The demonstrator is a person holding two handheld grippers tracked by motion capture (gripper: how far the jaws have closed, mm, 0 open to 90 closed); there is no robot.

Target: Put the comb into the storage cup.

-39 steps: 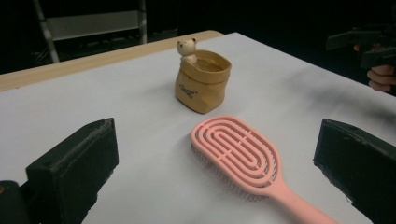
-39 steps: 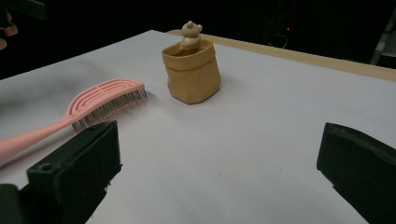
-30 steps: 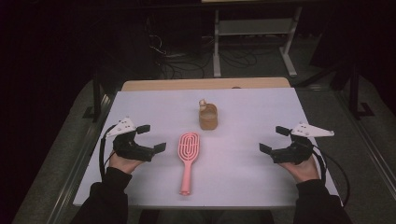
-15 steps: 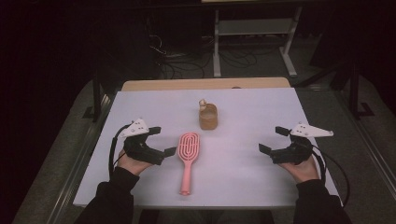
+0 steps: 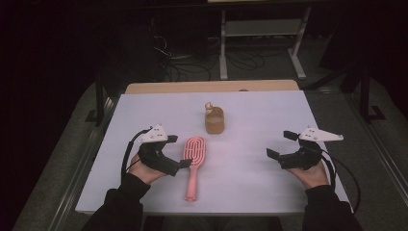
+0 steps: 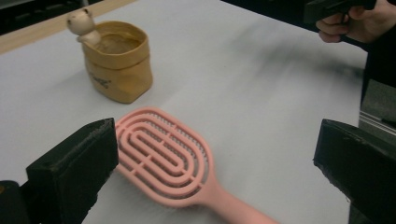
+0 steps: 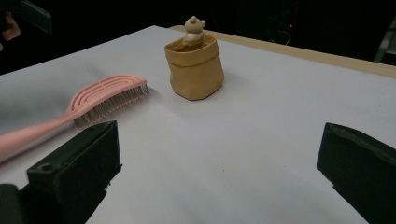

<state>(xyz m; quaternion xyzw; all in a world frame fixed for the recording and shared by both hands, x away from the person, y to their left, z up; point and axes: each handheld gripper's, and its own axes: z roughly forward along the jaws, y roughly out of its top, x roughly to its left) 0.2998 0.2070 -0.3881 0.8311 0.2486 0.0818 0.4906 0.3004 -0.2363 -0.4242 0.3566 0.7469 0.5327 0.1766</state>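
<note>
Hairbrush [image 5: 193,159], pink with a vented oval head, lies flat on the white tabletop [image 5: 250,120] with its handle toward the person and its bristles down, so the handle offers a free, slim place to grip. The left gripper [image 5: 182,163] sits just beside that handle with its jaws spread wide, holding nothing; in the left gripper view the brush head [image 6: 163,156] lies between the two black jaws, which suggests a reach for it. The right gripper [image 5: 280,144] rests well apart at the right, likewise released and empty. Farther back stands a small tan pouch-shaped holder [image 5: 214,120] with a little figure on its rim. Dark print on its side [image 6: 100,82] is too small to read.
</note>
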